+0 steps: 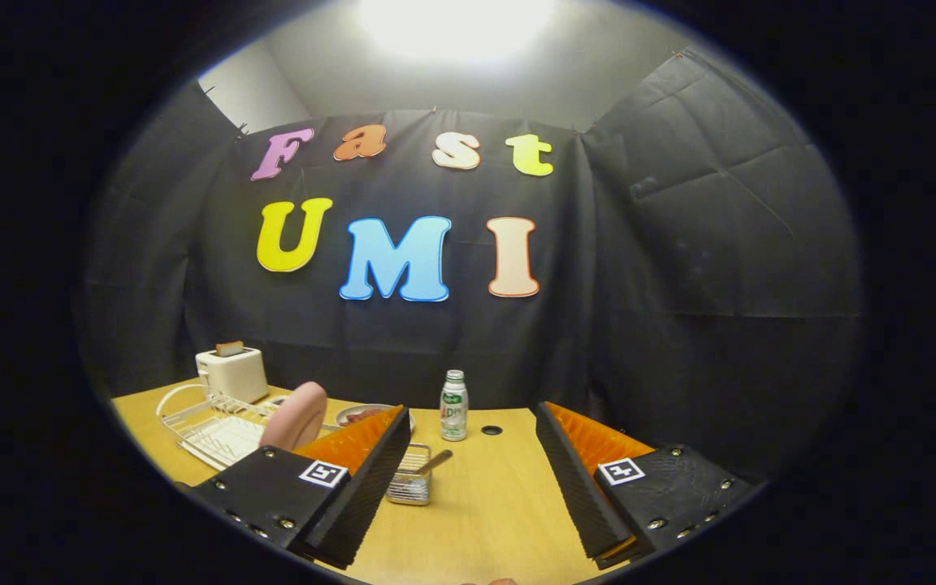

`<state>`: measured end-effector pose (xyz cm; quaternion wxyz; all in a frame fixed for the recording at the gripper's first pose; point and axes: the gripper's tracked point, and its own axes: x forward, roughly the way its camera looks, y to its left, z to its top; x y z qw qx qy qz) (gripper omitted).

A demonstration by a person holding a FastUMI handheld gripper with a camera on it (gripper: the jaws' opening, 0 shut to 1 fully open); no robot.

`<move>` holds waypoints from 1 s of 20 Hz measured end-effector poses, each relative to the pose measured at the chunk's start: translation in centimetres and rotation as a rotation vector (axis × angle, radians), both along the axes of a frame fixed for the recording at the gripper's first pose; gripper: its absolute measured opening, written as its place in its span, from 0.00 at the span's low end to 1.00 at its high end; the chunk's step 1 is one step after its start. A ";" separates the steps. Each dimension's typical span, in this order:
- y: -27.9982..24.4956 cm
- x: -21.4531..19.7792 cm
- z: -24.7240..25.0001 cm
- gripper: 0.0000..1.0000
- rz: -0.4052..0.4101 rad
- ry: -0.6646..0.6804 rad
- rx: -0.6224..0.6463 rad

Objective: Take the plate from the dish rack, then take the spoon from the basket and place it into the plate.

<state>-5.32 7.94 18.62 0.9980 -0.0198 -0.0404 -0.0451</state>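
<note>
The gripper hangs above the table with its two fingers spread wide apart; nothing is between them and they touch nothing. Bare wooden tabletop lies in the gap.

Just ahead of the left finger, touching nothing of it, stands a small wire basket. The spoon leans in it, handle tilted up toward the right.

Beyond the left finger, a pink plate stands on edge in the white dish rack. Behind the rack sits a white toaster with a slice in its slot. A second, shallow dish lies flat just past the left fingertip, contents unclear.

Farther out, between the fingers, a small bottle stands upright, with a dark hole in the table just beside it.

Black cloth walls the booth; a bright lamp glares overhead.
</note>
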 end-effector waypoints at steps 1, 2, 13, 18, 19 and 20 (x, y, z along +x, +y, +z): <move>1.4 0.1 0.4 0.96 0.026 0.001 0.010; 2.9 0.3 1.0 0.96 0.056 0.002 0.021; 13.7 9.5 0.7 0.97 0.278 0.252 0.108; 16.7 14.4 -3.2 0.97 0.331 0.459 0.092; 17.2 15.3 -4.0 0.97 0.338 0.492 0.089; 17.6 16.1 -4.7 0.97 0.344 0.533 0.081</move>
